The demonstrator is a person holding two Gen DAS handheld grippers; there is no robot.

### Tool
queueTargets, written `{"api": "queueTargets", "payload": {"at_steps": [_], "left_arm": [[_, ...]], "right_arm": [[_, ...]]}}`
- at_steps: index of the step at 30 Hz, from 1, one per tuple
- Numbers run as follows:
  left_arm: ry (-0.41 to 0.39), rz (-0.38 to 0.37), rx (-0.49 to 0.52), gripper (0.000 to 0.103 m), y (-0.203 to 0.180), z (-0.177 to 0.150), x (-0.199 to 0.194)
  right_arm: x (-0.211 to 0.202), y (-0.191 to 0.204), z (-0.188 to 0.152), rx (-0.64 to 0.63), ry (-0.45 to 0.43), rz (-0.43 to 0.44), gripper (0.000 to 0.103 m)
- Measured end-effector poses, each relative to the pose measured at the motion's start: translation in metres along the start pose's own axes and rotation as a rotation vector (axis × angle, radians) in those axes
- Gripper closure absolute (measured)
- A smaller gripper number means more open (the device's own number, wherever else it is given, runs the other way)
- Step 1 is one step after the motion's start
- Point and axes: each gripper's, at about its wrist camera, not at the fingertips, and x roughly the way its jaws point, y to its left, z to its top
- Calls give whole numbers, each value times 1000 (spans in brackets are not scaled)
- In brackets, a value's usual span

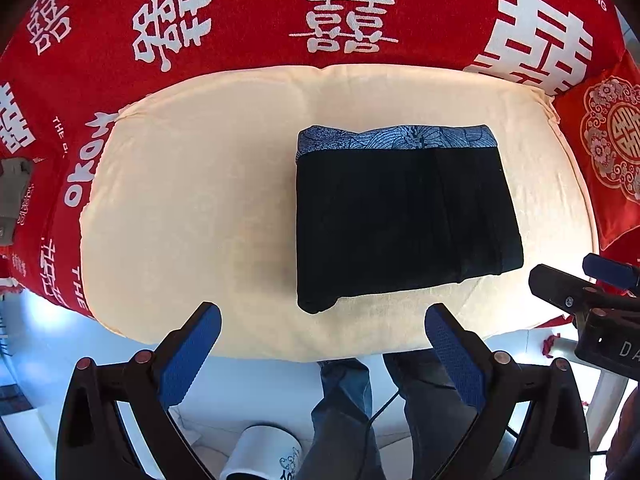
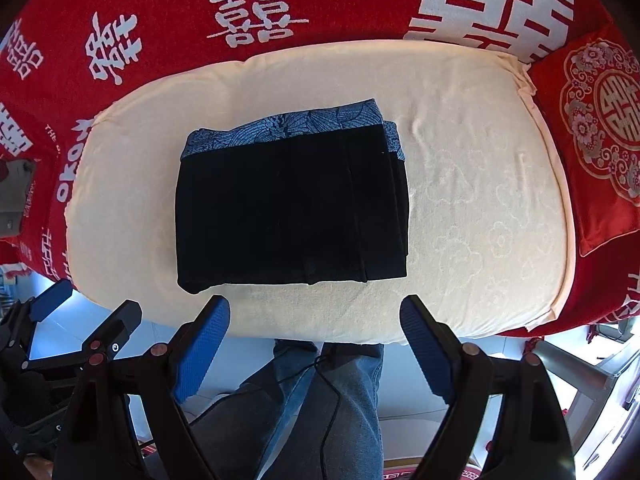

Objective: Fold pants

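Note:
The black pants [image 1: 404,220] lie folded into a compact rectangle on a cream cloth [image 1: 192,208], with a blue patterned waistband along the far edge. They also show in the right wrist view [image 2: 288,208]. My left gripper [image 1: 322,328] is open and empty, held above the cloth's near edge, short of the pants. My right gripper [image 2: 314,320] is open and empty, also just short of the pants' near edge. The right gripper shows at the right edge of the left wrist view [image 1: 584,280], and the left gripper shows at the left edge of the right wrist view [image 2: 88,312].
The cream cloth [image 2: 480,200] lies over a red cover with white characters [image 1: 240,20]. A red cushion with a silver emblem [image 2: 600,128] sits at the right. A grey object [image 1: 12,196] lies at the left edge. The person's jeans-clad legs [image 2: 320,400] and a white bin [image 1: 264,452] are below.

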Motion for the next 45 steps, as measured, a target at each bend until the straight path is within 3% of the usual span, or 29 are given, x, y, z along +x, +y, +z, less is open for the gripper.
{"api": "queueTargets", "payload": {"at_steps": [45], "left_arm": [[-33,14,65,1,-6,1,-11]], "right_arm": [[-11,2,-2,-14,-35,-38,14]]}}
